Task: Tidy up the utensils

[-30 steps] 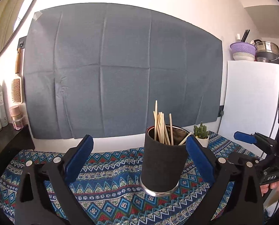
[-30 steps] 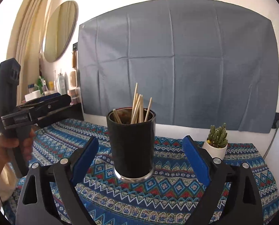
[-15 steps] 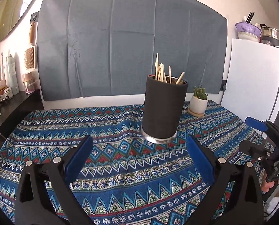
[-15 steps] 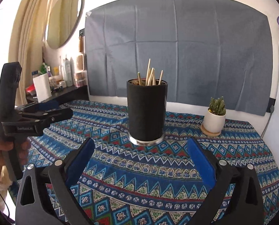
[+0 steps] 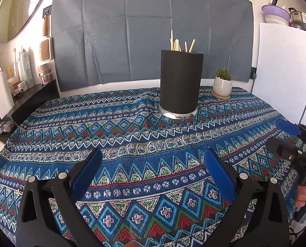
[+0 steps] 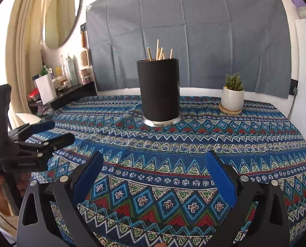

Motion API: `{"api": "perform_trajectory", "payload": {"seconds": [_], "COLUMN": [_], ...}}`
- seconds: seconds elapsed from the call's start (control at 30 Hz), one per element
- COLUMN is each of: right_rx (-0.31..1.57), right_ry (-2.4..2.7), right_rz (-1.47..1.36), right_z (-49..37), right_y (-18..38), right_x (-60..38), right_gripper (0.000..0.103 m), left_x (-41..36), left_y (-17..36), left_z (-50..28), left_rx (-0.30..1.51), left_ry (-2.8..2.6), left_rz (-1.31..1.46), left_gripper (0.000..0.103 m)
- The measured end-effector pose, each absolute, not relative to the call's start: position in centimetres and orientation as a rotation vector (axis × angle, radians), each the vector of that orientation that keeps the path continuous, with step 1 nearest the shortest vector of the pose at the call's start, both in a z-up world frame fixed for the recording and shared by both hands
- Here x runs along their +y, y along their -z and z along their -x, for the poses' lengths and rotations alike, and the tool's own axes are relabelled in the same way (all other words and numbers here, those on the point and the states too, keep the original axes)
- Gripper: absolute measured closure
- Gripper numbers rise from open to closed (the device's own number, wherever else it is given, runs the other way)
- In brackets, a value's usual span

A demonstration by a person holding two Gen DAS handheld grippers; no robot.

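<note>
We hold both grippers, left gripper [image 5: 153, 170] and right gripper [image 6: 154, 173], open and empty, well short of holder [image 5: 180, 82]. Risk, we judge: careless reach tips tall holder, spilling sticks [image 5: 178, 44] across tablecloth [image 5: 111, 127].

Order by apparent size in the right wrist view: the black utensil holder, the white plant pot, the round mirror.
1. Round mirror, though the fisheye distorts it.
2. Black utensil holder, a close second.
3. White plant pot, clearly smallest.

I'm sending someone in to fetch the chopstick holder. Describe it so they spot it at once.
Find the table under the blue patterned tablecloth, in front of the grey cloth on the wall. Toward the back stands a tall black cylindrical holder on a shiny metal base, wooden chopsticks poking out. Its only neighbour, a small cactus in a white pot, is far shorter.
</note>
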State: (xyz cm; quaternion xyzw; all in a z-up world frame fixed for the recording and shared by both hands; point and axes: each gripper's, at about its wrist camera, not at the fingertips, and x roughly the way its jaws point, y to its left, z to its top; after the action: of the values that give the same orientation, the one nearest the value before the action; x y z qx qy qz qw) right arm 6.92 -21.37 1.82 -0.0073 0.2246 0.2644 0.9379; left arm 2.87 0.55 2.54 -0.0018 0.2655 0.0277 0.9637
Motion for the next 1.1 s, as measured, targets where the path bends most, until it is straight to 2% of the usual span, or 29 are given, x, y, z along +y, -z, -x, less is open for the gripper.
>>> {"api": "perform_trajectory", "payload": {"seconds": [0.23,0.4,1.1], "right_rx": [0.484,0.469,0.443], "right_ry": [-0.457,-0.417,-0.398], "right_rz": [0.032,0.077,0.061], "right_z": [-5.7,-4.6,-3.7], "right_y": [-1.1,-0.1,0.4], "right_x": [-21.8,-21.3,-21.4], "right_gripper": [0.008,0.008,0.008], "left_x": [0.6,-0.3,-0.8], "left_y": [-1.5,-0.1,0.5], "left_z": [-1.9,-2.0,-0.7], "left_rx": [0.596,0.673,0.634], "left_ry": [0.001,-0.091,-0.089], "left_rz": [0.089,0.039,0.007], "left_gripper": [0.006,0.006,0.006]}}
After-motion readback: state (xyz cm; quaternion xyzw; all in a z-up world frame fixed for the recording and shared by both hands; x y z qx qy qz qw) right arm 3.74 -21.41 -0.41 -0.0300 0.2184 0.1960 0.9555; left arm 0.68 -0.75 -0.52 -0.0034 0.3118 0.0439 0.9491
